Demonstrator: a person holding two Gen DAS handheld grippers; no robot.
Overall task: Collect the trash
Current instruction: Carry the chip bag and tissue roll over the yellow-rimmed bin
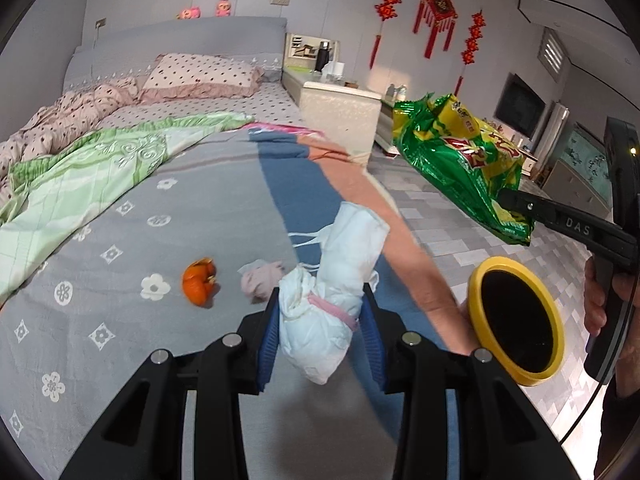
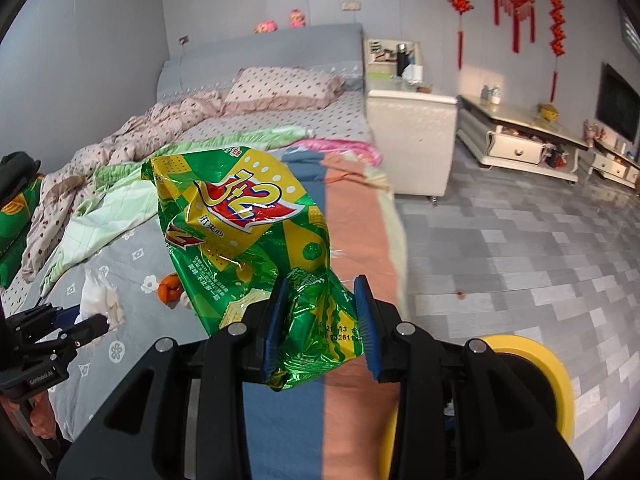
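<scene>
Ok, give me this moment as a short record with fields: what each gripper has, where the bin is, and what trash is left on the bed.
left gripper: shut on rolled white diaper, lifted above the bed
right gripper: shut on green and yellow snack bag
bin: yellow-rimmed bin beside the bed, dark opening showing
trash on bed: orange peel, crumpled pinkish tissue
bag in bin: not yet
diaper in bin: not yet
</scene>
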